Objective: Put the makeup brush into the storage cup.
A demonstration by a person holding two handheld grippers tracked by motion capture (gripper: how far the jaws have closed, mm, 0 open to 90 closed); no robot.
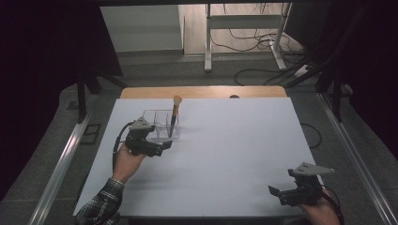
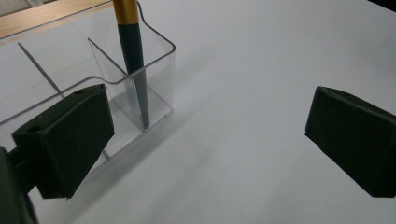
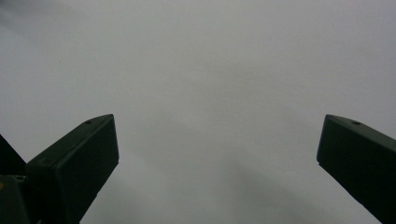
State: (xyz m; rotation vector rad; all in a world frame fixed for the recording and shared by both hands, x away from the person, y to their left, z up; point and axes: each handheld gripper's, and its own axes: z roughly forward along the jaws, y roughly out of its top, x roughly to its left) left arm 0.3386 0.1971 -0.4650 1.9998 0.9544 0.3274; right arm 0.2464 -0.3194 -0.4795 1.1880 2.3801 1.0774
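Both grippers gaping, holding nothing; my left gripper sits just beside the clear organizer near the table's far-left area, brush upright inside; right gripper at near-right corner.

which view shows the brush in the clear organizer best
The left gripper view: the brush handle stands close up in the clear organizer end compartment. The high view shows it small, bristles up. The right gripper view faces bare table.
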